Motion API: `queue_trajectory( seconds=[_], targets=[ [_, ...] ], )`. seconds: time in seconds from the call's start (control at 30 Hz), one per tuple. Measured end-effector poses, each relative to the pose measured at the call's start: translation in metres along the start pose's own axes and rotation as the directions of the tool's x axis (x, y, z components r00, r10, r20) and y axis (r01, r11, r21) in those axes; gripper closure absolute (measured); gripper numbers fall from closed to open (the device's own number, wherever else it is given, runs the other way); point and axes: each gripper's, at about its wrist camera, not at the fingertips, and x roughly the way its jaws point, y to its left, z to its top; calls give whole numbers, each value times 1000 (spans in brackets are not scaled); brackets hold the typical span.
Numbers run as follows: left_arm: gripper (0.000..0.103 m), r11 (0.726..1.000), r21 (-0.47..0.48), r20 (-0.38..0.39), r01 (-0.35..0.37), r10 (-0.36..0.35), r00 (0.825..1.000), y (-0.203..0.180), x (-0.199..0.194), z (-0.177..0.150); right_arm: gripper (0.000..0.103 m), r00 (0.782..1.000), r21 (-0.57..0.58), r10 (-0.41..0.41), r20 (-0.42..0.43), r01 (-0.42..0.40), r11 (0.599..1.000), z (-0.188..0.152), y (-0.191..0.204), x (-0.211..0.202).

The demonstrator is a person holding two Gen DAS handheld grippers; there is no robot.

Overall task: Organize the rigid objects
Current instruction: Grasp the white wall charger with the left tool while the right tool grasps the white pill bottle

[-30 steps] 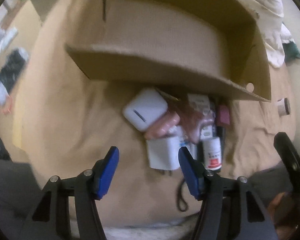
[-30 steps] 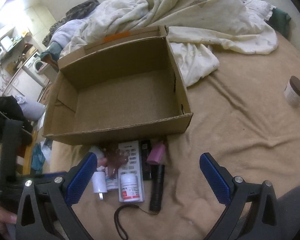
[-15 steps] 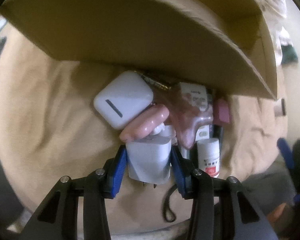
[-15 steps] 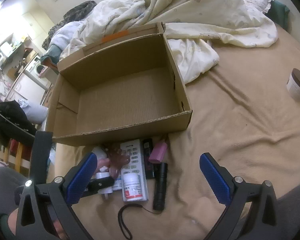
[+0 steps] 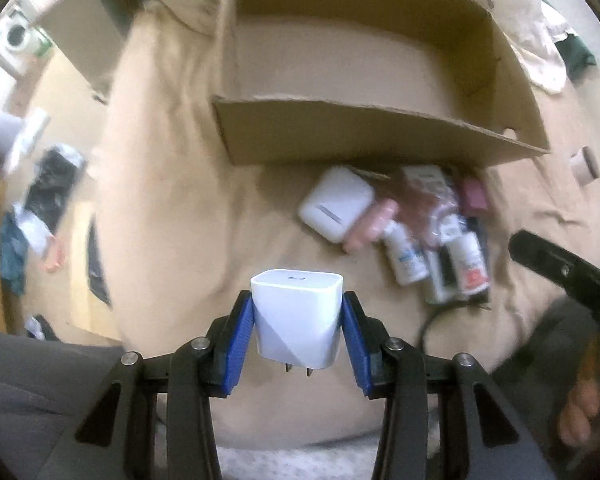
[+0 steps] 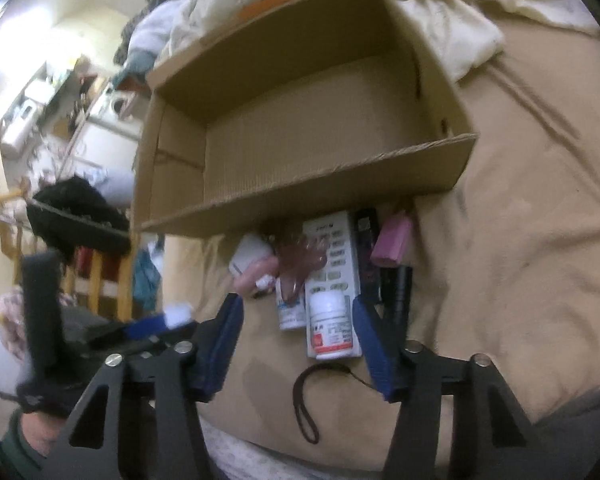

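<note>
My left gripper (image 5: 297,312) is shut on a white charger plug (image 5: 297,320), held above the beige sheet with its prongs toward the camera. Ahead stands an open cardboard box (image 5: 380,136) with nothing visible inside. In front of the box lies a pile: a white earbuds case (image 5: 334,204), a pink case and small bottles. My right gripper (image 6: 296,304) hangs low over that pile, its jaws closing. A white pill bottle (image 6: 330,320) on a white remote (image 6: 332,252) and a smaller bottle (image 6: 290,312) lie between the fingers, and the pads do not press on them.
A black flashlight (image 6: 396,292) with a wrist strap (image 6: 308,400) and a pink block (image 6: 392,240) lie at the pile's right. A brown-lidded jar (image 5: 584,162) stands on the sheet further right. A crumpled white duvet (image 6: 440,28) lies behind the box. Room clutter shows off the bed's left side.
My left gripper closed on the charger in the pile and lifted it away to the left. My right gripper tipped down closer to the pile and its jaws narrowed.
</note>
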Motion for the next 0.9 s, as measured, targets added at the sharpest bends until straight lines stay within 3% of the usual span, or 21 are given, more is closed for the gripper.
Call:
queue_trajectory(
  seconds=[0.07, 0.17, 0.33, 0.4, 0.47, 0.5, 0.67, 0.73, 0.8, 0.9],
  targets=[
    [63, 1000, -18, 7, 4, -4, 1000, 12, 0, -2, 55, 999, -23, -26, -39, 25, 999, -2, 3, 10],
    [63, 998, -50, 7, 38, -38, 999, 13, 7, -1, 56, 993, -22, -81, -81, 80, 997, -3, 3, 25],
    [66, 999, -54, 15, 7, -6, 1000, 3, 11, -2, 56, 980, -63, -163, -110, 157, 986, -4, 10, 44],
    [75, 998, -58, 12, 18, -17, 1000, -1, 12, -2, 58, 973, -91, -200, -117, 190, 978, -7, 14, 50],
    [82, 998, -51, 19, 28, -27, 999, -3, 13, -1, 75, 967, -119, -226, -122, 212, 970, -10, 19, 55],
    [87, 998, -58, 5, 30, -30, 1000, -2, 16, -2, 75, 967, -129, -232, -111, 217, 968, -12, 23, 55],
    [87, 988, -146, -33, 52, -58, 998, 14, 26, -1, 75, 967, -168, -248, -62, 234, 958, -16, 38, 52],
    [83, 989, -136, -50, 49, -57, 997, 13, 29, -2, 75, 970, -162, -237, -55, 226, 961, -16, 37, 48],
    [67, 991, -130, -87, 42, -54, 995, 10, 35, -6, 75, 975, -148, -219, -47, 210, 967, -15, 35, 44],
    [52, 990, -120, -106, 71, -84, 991, 4, 39, -10, 75, 980, -138, -195, -43, 188, 972, -13, 34, 43]
  ],
)
